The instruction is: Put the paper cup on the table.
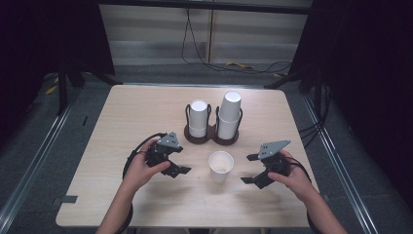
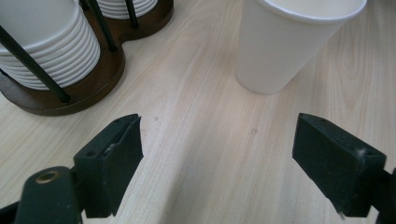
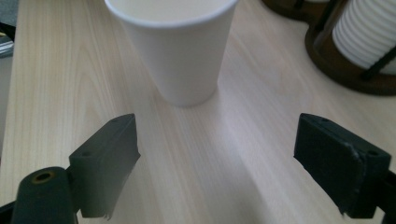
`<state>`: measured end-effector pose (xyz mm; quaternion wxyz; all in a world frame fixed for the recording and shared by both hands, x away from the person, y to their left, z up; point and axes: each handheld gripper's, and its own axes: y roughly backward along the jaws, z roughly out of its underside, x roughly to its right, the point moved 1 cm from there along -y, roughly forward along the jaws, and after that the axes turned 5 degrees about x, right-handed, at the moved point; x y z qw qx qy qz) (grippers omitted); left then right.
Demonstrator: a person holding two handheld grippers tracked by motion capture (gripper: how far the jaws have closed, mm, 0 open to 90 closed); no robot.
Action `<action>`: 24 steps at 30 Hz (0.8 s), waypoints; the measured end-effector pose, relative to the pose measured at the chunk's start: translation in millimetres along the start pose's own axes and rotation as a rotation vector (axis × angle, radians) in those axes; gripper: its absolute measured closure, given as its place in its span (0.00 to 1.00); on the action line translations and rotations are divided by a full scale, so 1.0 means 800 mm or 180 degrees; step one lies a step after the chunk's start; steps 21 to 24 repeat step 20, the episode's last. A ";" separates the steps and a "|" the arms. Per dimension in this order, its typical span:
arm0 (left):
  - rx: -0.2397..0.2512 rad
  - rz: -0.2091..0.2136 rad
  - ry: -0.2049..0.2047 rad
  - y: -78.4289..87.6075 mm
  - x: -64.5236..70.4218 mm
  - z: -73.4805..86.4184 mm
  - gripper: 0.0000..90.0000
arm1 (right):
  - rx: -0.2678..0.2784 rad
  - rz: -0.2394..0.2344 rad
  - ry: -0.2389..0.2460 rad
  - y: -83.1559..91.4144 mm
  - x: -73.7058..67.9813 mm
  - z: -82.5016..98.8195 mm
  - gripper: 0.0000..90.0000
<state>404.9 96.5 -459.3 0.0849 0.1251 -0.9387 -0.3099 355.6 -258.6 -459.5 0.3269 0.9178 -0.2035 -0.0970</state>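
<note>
Cup upright – rack of stacks just behind – path clear.

Left gripper: black body with two blocky black jaws, a grey three-cornered plate on top, and a black cable looping out behind it. Right gripper: same build, black with a grey three-cornered plate and a dark cable at the wrist. In the gripper views each jaw is a matt black rectangular pad; a brass-coloured ring sits in the black arm below the left-hand pad. Forearms are bare, no sleeves visible.
</note>
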 end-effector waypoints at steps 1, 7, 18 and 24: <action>-0.0018 0.0003 -0.0020 0.000 -0.001 0.000 0.18 | -0.0014 0.0018 -0.0028 0.000 0.000 0.005 0.15; -0.0036 0.0004 0.0008 0.000 -0.002 0.006 0.18 | 0.0022 0.0118 -0.0123 0.005 -0.001 0.026 0.15; -0.0051 -0.0008 0.0048 0.000 -0.005 0.014 0.18 | 0.0189 0.0324 -0.0367 0.012 -0.004 0.055 0.15; -0.0069 0.0009 0.0031 0.000 -0.004 0.014 0.18 | 0.0243 0.0320 -0.0417 0.014 -0.005 0.060 0.15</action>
